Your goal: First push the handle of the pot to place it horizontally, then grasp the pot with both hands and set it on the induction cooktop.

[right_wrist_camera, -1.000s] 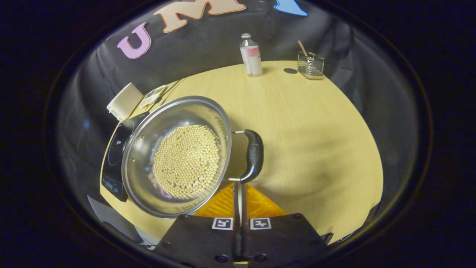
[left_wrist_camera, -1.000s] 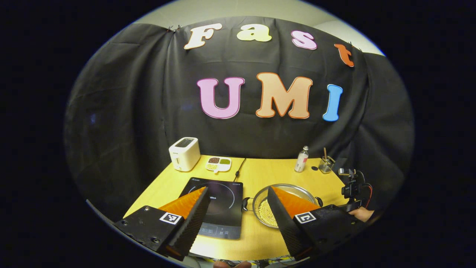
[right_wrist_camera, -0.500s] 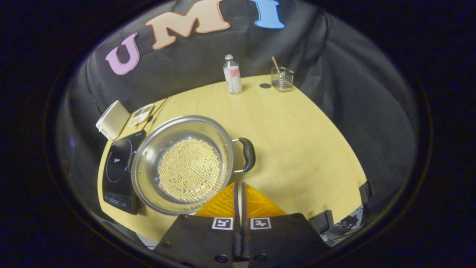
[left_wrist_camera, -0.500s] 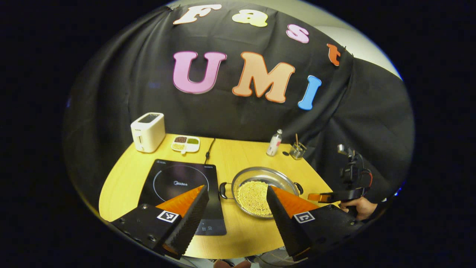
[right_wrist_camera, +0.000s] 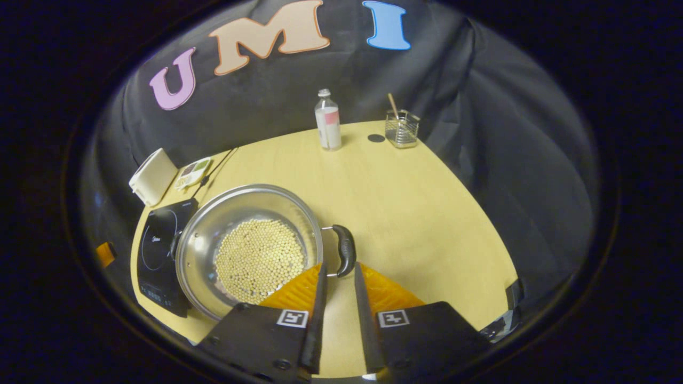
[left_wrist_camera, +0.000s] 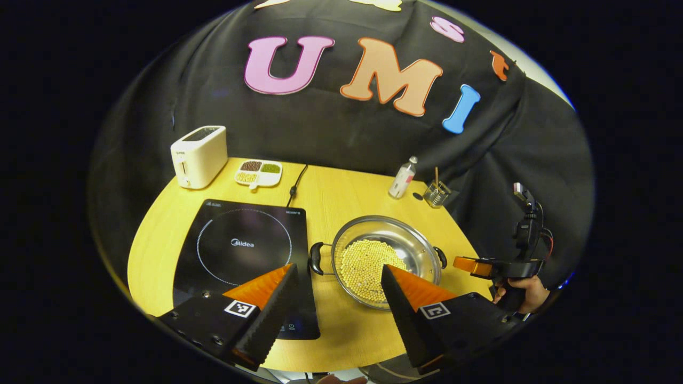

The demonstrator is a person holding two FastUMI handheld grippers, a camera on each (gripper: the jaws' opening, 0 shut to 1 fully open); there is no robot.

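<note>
Both tongs were released: the left tongs [left_wrist_camera: 336, 277] gaped wide above the tabletop [left_wrist_camera: 341, 197], and the right tongs [right_wrist_camera: 337, 269] were parted slightly just short of the pot's right handle [right_wrist_camera: 346, 249]. With the pot [left_wrist_camera: 385, 255] beside the induction cooktop [left_wrist_camera: 245, 245], handles seemingly level, the two-handed grasp looked next: each tongs must straddle a handle [left_wrist_camera: 316, 258] and close.

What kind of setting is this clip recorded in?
Probably a staged kitchen booth, not a real kitchen: a light wooden table against hanging black cloth holds a black induction cooktop, a white toaster and a steel two-handled pot of pale beans.
</note>
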